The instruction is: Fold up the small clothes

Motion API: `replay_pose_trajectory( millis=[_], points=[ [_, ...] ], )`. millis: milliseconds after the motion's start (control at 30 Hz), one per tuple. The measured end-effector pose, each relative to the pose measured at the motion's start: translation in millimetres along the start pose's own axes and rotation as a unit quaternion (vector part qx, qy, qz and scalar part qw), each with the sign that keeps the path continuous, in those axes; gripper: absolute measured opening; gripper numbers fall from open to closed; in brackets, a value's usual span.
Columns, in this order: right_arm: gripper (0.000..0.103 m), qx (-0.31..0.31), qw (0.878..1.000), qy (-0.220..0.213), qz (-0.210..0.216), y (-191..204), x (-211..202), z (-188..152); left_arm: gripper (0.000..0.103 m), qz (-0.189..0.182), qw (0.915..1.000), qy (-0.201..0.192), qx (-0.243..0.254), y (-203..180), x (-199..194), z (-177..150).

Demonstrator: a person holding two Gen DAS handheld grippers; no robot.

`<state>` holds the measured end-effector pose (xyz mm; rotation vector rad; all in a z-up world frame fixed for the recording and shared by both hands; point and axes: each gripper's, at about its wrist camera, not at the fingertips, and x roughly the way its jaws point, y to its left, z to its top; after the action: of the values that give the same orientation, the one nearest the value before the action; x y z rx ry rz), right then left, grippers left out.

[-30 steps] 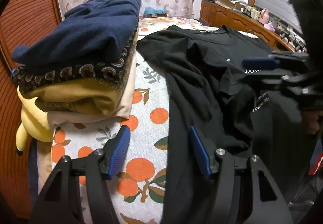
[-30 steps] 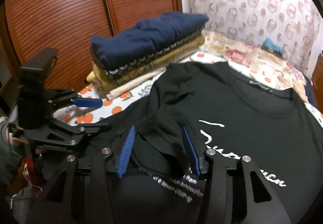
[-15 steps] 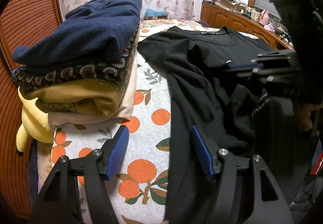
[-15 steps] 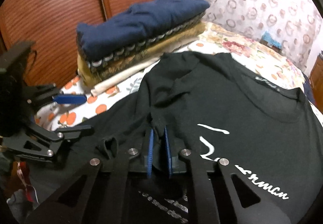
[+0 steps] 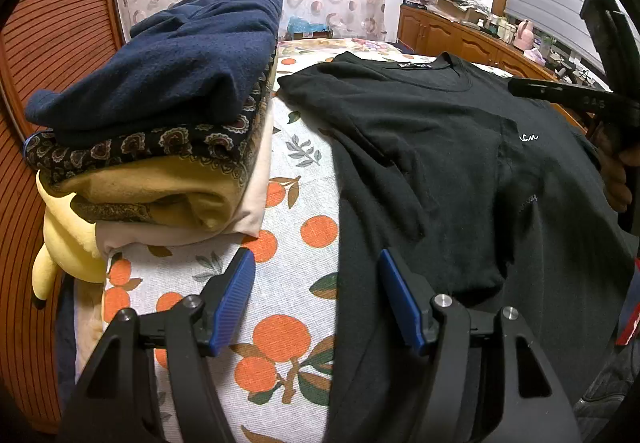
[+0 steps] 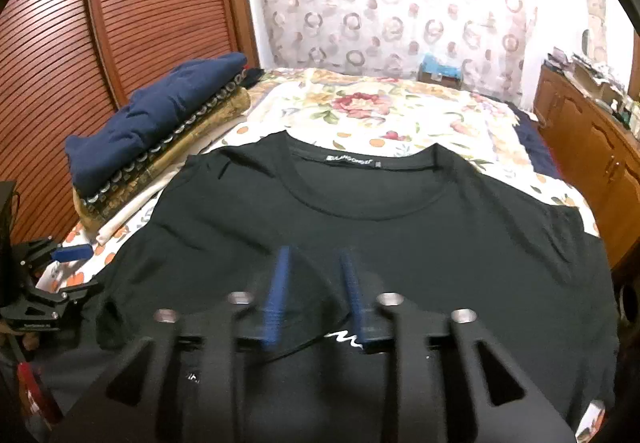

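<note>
Black T-shirt [image 6: 400,227] lies flat under both grippers' spread jaws (right [image 6: 316,299] just opening), none pinching.

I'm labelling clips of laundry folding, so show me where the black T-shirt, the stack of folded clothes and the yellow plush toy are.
black T-shirt [image 6: 400,235]: right wrist view, on its chest below the collar.
stack of folded clothes [image 5: 172,71]: left wrist view, on the navy top layer.
yellow plush toy [image 5: 60,243]: left wrist view, on its body under the stack.

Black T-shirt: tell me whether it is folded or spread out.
Mostly spread. The black T-shirt lies front up on the bed sheet, collar and label showing; only its left sleeve is tucked inward.
</note>
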<state>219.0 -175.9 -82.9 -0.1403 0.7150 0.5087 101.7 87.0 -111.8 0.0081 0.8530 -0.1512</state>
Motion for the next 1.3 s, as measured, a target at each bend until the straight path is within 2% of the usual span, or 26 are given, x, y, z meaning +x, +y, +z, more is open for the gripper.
replay_pose_trajectory(
  millis=[67, 200, 367, 500, 633, 733, 767, 1000, 1033, 1167, 1233, 1300],
  points=[
    [0.036, -0.008, 1.000, -0.008, 0.001, 8, -4, 0, 0.065, 0.000, 1.0000, 0.000, 0.000, 0, 0, 0],
    [0.037, -0.035, 0.998, -0.005, 0.059, 41, -6, -7, 0.065, 0.000, 1.0000, 0.000, 0.000, 0, 0, 0],
    [0.037, -0.082, 0.987, 0.030, 0.132, 94, -6, -28, 0.065, 0.000, 1.0000, 0.000, 0.000, 0, 0, 0],
    [0.037, -0.110, 0.982, 0.064, 0.141, 113, -3, -49, 0.065, 0.000, 1.0000, 0.000, 0.000, 0, 0, 0],
    [0.037, -0.126, 0.980, 0.088, 0.127, 114, 2, -65, 0.065, 0.000, 1.0000, 0.000, 0.000, 0, 0, -1],
    [0.014, -0.136, 0.979, 0.088, 0.123, 110, 1, -73, 0.065, 0.000, 1.0000, 0.000, 0.000, 0, 0, -1],
    [0.010, -0.137, 0.979, 0.086, 0.126, 108, -1, -75, 0.065, 0.000, 1.0000, 0.000, 0.000, 0, 0, -1],
    [0.007, -0.123, 0.980, 0.069, 0.140, 98, -22, -81, 0.065, 0.001, 1.0000, -0.001, 0.000, -1, 0, -1],
    [0.010, -0.125, 0.980, 0.067, 0.138, 97, -25, -82, 0.065, 0.001, 1.0000, -0.001, 0.000, -1, 0, -1],
    [0.035, -0.113, 0.986, 0.056, 0.107, 83, -28, -74, 0.065, 0.001, 1.0000, -0.001, 0.000, -1, 1, -1],
    [0.037, -0.101, 0.989, 0.047, 0.101, 71, -28, -69, 0.065, 0.001, 1.0000, -0.001, 0.000, -1, 1, -1],
    [0.039, -0.091, 0.992, 0.037, 0.077, 54, -24, -61, 0.065, 0.001, 1.0000, 0.000, 0.000, 1, 0, -1]
  ],
)
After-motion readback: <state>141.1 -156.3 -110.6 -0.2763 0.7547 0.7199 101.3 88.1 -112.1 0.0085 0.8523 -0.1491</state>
